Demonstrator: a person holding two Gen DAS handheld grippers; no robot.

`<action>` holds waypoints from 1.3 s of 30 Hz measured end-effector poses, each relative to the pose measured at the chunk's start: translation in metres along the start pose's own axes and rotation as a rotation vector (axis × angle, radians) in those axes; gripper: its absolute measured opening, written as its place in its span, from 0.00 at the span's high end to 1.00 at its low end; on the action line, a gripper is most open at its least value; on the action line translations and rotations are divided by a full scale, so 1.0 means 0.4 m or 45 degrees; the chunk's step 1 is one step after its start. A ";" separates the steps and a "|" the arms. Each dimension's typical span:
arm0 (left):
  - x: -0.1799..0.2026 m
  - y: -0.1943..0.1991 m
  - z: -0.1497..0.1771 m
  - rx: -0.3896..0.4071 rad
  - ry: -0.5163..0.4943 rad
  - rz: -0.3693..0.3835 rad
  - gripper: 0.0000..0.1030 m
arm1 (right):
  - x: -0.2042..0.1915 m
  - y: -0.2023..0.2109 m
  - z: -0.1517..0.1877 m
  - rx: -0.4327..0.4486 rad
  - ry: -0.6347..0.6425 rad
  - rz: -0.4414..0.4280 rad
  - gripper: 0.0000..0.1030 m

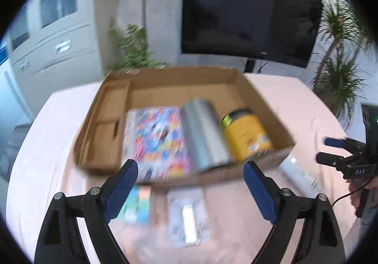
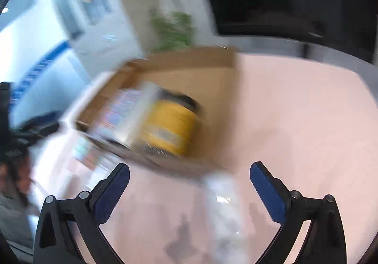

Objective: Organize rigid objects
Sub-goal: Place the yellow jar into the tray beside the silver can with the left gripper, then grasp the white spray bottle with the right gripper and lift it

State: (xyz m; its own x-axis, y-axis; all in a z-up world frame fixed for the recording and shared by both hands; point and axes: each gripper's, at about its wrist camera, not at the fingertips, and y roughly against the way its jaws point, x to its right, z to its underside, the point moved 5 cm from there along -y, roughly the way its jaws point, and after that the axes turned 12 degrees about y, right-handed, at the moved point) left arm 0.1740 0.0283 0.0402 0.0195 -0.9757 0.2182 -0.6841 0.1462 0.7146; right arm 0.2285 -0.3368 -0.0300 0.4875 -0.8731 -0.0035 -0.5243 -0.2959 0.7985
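A pink tabletop [image 1: 295, 98] carries an open cardboard box [image 1: 165, 81] at 12 o'clock of the left hand-held gripper [image 1: 191, 175]; inside lie, left to right, a colourful flat pack [image 1: 158, 138], a grey cylinder [image 1: 203, 136] and a yellow canister [image 1: 245, 136]; outside, a clear-wrapped item [image 1: 186, 214] and small teal-and-orange box [image 1: 139, 204] rest between the wide-open, empty jaws; the right hand-held gripper [image 2: 190, 175], likewise spread and empty, frames a blurred white packet [image 2: 224, 204] at 6 o'clock of the box.
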 end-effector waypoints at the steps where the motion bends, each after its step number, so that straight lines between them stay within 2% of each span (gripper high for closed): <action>1: -0.003 0.004 0.017 -0.012 -0.006 0.005 0.12 | 0.018 -0.008 0.041 -0.047 -0.023 0.025 0.07; 3: 0.009 -0.004 0.063 -0.050 -0.087 0.034 0.12 | 0.035 -0.049 0.139 -0.192 -0.072 -0.007 0.35; 4: 0.021 -0.003 0.079 -0.056 -0.130 0.036 0.13 | 0.035 -0.068 0.177 -0.250 -0.090 -0.020 0.39; 5: 0.037 -0.001 0.094 -0.055 -0.181 0.050 0.13 | 0.032 -0.079 0.197 -0.259 -0.097 -0.028 0.43; 7: 0.087 0.017 0.117 -0.031 -0.312 0.171 0.13 | 0.021 -0.091 0.222 -0.264 -0.076 0.002 0.49; 8: 0.099 0.025 0.129 -0.024 -0.367 0.231 0.13 | 0.005 -0.097 0.229 -0.266 -0.047 0.023 0.58; 11: 0.165 0.015 0.130 -0.057 -0.487 0.347 0.13 | -0.082 -0.094 0.255 -0.267 0.057 -0.043 0.58; 13: 0.194 0.006 0.139 -0.106 -0.543 0.446 0.13 | -0.169 -0.088 0.278 -0.269 0.222 -0.138 0.58; 16: 0.254 -0.038 0.194 -0.289 -0.641 0.658 0.13 | -0.288 -0.068 0.315 -0.279 0.499 -0.335 0.58; 18: 0.276 -0.084 0.234 -0.391 -0.686 0.730 0.13 | -0.326 -0.055 0.332 -0.289 0.658 -0.402 0.57; 19: 0.283 -0.106 0.256 -0.446 -0.695 0.741 0.13 | -0.329 -0.051 0.337 -0.303 0.709 -0.428 0.57; 21: 0.298 -0.159 0.310 -0.620 -0.680 0.752 0.20 | -0.302 -0.050 0.330 -0.333 0.757 -0.444 0.54; 22: 0.299 -0.172 0.322 -0.669 -0.668 0.762 0.26 | -0.280 -0.050 0.319 -0.339 0.767 -0.430 0.52; 25: 0.307 -0.176 0.362 -0.753 -0.667 0.786 0.34 | -0.202 -0.059 0.271 -0.342 0.768 -0.322 0.39; 26: 0.308 -0.173 0.370 -0.783 -0.660 0.799 0.44 | -0.177 -0.061 0.253 -0.334 0.745 -0.276 0.38; 27: 0.312 -0.168 0.381 -0.828 -0.643 0.830 0.48 | -0.143 -0.062 0.225 -0.307 0.688 -0.201 0.39; 28: 0.317 -0.164 0.389 -0.842 -0.636 0.843 0.51 | -0.123 -0.061 0.208 -0.287 0.641 -0.144 0.39; 30: 0.333 -0.164 0.407 -0.861 -0.622 0.801 0.51 | -0.072 -0.059 0.176 -0.256 0.444 -0.028 0.39; 32: 0.346 -0.181 0.417 -0.903 -0.568 0.757 0.51 | -0.056 -0.038 0.177 -0.205 0.217 -0.079 0.39; 34: 0.349 -0.209 0.427 -0.978 -0.440 0.716 0.52 | -0.042 -0.034 0.186 -0.168 -0.015 -0.216 0.39; 36: 0.358 -0.224 0.426 -1.067 -0.281 0.775 0.52 | -0.058 -0.059 0.210 -0.210 -0.159 -0.298 0.39; 37: 0.362 -0.225 0.418 -1.063 -0.226 0.805 0.52 | -0.063 -0.076 0.220 -0.230 -0.208 -0.297 0.39; 39: 0.371 -0.224 0.402 -1.068 -0.076 0.885 0.45 | -0.064 -0.111 0.231 -0.268 -0.306 -0.311 0.40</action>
State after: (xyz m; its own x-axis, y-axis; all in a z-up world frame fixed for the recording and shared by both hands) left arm 0.1210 -0.1560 -0.0982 -0.2303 -0.6397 0.7333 0.1835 0.7115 0.6783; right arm 0.1749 -0.3371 -0.1210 0.3900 -0.8600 -0.3291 -0.2467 -0.4419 0.8625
